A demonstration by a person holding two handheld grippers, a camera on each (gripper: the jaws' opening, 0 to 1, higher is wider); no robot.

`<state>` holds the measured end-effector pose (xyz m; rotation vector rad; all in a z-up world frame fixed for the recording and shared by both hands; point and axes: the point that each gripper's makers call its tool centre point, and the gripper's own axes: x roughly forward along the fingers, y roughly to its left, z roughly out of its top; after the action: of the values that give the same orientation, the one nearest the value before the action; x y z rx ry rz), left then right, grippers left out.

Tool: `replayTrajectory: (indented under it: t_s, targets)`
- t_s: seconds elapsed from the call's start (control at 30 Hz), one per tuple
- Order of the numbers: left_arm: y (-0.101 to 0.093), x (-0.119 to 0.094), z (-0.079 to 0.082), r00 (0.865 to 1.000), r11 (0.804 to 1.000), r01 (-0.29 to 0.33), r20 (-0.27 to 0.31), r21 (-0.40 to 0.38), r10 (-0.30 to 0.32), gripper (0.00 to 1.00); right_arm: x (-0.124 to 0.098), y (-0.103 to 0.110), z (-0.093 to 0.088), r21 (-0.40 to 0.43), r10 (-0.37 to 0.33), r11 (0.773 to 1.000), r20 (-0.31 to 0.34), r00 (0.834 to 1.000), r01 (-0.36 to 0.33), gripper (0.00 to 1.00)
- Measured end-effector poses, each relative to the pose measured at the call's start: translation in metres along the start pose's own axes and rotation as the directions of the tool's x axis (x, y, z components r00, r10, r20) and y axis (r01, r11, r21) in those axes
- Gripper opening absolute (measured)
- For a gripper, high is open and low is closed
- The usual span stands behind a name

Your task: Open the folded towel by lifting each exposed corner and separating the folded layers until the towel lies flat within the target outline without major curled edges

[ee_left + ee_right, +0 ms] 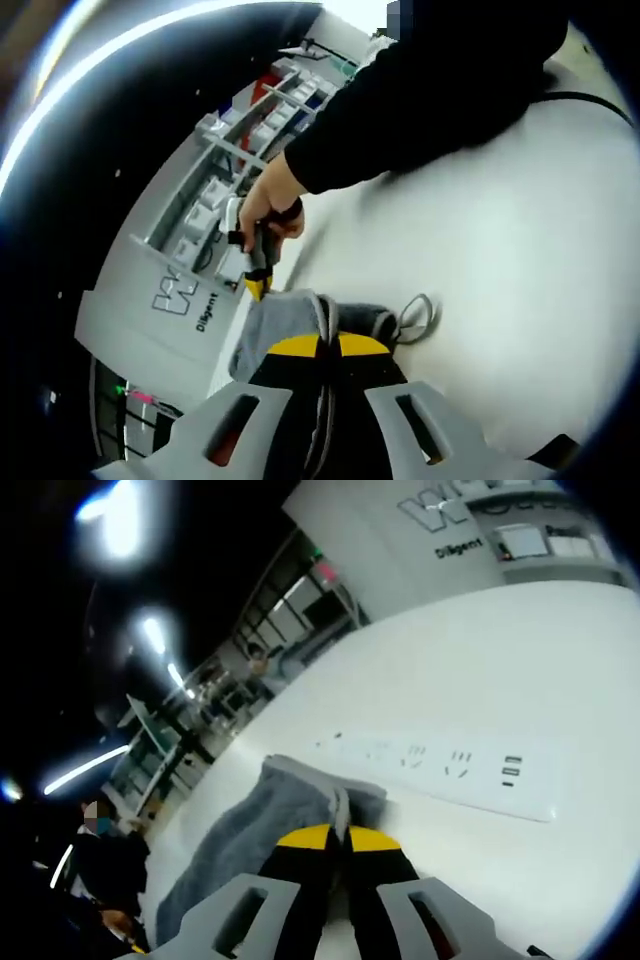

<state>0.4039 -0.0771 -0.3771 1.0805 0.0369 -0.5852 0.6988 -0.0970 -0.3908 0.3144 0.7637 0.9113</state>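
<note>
Towel (285, 325) is pinched between closed jaws of both left gripper (322, 350) and right gripper (340, 842), raised above the table (480, 670), presumably to separate layers.

Lying bunched on the table (520, 250) in the left gripper view: the towel (290, 325), pinched between the left gripper (322, 350) jaws at six o'clock. Reaching in from twelve o'clock: a sleeve (420, 100), its hand (268, 205) gripping the right gripper (256, 285) at the towel's ten o'clock edge. Sitting beyond the towel at two o'clock in the right gripper view: a power strip (450, 770) on the table (520, 650), with the right gripper (338, 842) clamping the towel (250, 830) at six o'clock.
</note>
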Motion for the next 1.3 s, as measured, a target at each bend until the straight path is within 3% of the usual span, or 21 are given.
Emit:
replayTrajectory:
  t_s: [0.3, 0.4, 0.77, 1.13, 1.3]
  targets:
    - [0.001, 0.001, 0.001, 1.0, 0.999, 0.011, 0.027, -0.034, -0.01, 0.03, 0.005, -0.011, 0.007, -0.009, -0.04, 0.999, -0.011, 0.999, 0.04, 0.0]
    - [0.0, 0.001, 0.0, 0.999, 0.998, 0.024, 0.025, -0.056, -0.022, 0.03, 0.005, -0.005, -0.001, -0.01, -0.057, 0.998, -0.025, 0.998, 0.057, 0.0]
    - [0.009, -0.005, 0.001, 0.996, 0.991, 0.045, 0.088, -0.129, -0.033, 0.03, 0.002, -0.001, 0.01, -0.075, -0.157, 0.986, -0.081, 0.984, 0.151, 0.0]
    - [0.025, -0.011, -0.004, 0.994, 0.983, 0.026, 0.108, -0.18, -0.006, 0.03, -0.004, 0.012, 0.017, -0.031, -0.176, 0.984, -0.061, 0.982, 0.175, 0.0]
    - [0.024, -0.012, -0.008, 0.993, 0.979, 0.045, 0.12, -0.199, -0.021, 0.03, -0.006, 0.023, 0.009, -0.062, -0.221, 0.974, -0.065, 0.973, 0.217, 0.0]
